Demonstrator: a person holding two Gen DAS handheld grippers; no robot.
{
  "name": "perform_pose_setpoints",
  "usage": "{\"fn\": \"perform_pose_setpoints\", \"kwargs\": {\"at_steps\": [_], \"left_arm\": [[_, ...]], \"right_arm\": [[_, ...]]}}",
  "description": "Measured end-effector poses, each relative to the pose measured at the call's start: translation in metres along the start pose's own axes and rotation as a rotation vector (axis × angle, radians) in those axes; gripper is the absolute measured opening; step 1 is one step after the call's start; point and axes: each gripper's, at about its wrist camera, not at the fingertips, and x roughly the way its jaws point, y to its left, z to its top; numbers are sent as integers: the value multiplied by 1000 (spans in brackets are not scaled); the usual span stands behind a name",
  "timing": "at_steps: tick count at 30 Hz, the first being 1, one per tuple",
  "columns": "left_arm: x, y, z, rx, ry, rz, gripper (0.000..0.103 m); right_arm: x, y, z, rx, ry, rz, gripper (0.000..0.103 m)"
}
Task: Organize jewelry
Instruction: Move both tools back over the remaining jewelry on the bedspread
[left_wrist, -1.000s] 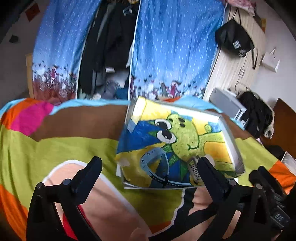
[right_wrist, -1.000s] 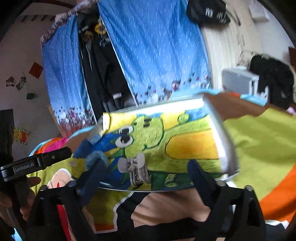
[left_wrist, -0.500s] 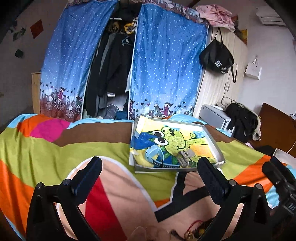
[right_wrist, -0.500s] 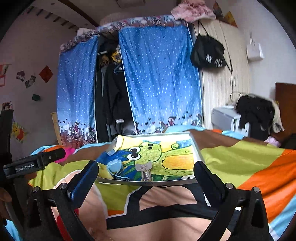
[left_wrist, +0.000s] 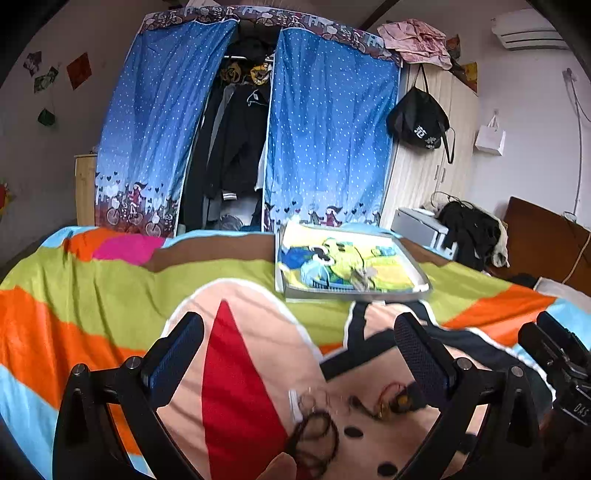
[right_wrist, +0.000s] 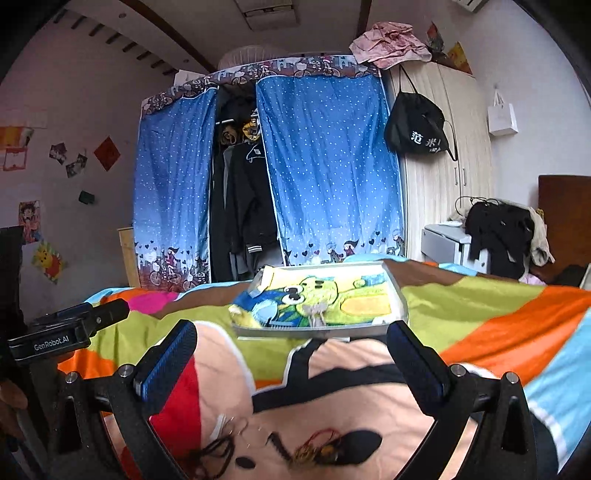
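A grey tray (left_wrist: 406, 293) lined with a green cartoon picture lies on the bed, also in the right wrist view (right_wrist: 400, 301). In it lie a blue watch (left_wrist: 314, 275) and a grey hair claw (left_wrist: 360, 278). Loose jewelry lies on the blanket close below me: a dark bead string (left_wrist: 314, 439), a white piece (left_wrist: 294, 404) and a red-and-gold piece (left_wrist: 391, 400); the red-and-gold piece (right_wrist: 317, 448) also shows in the right wrist view. My left gripper (left_wrist: 299, 347) is open and empty above them. My right gripper (right_wrist: 291, 354) is open and empty.
A bright striped cartoon blanket (left_wrist: 74, 302) covers the bed. A blue curtained wardrobe (left_wrist: 325, 129) stands behind it, a wooden cabinet with a black bag (left_wrist: 419, 122) to the right. The left gripper's body (right_wrist: 70, 330) shows at the left of the right wrist view.
Both grippers have drawn back from the tray toward the near side of the bed. The tray now sits farther off and the loose jewelry has come into view below.
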Motion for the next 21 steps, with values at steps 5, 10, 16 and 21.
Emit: {"fn": "perform_pose_setpoints", "kwargs": {"at_steps": [5,10,16,21], "left_arm": [[-16,-1,-28,29,12,3,101],[-27,0,-59,47,42,0,101],[-34,3,-92,58,87,17,101],[-27,5,-115,70,146,29,101]], "right_arm": [[-24,7,-27,39,29,-16,103],[-41,9,-55,51,82,-47,103],[-54,5,-93,75,151,-106,103],[-57,1,-113,96,195,-139,103]]}}
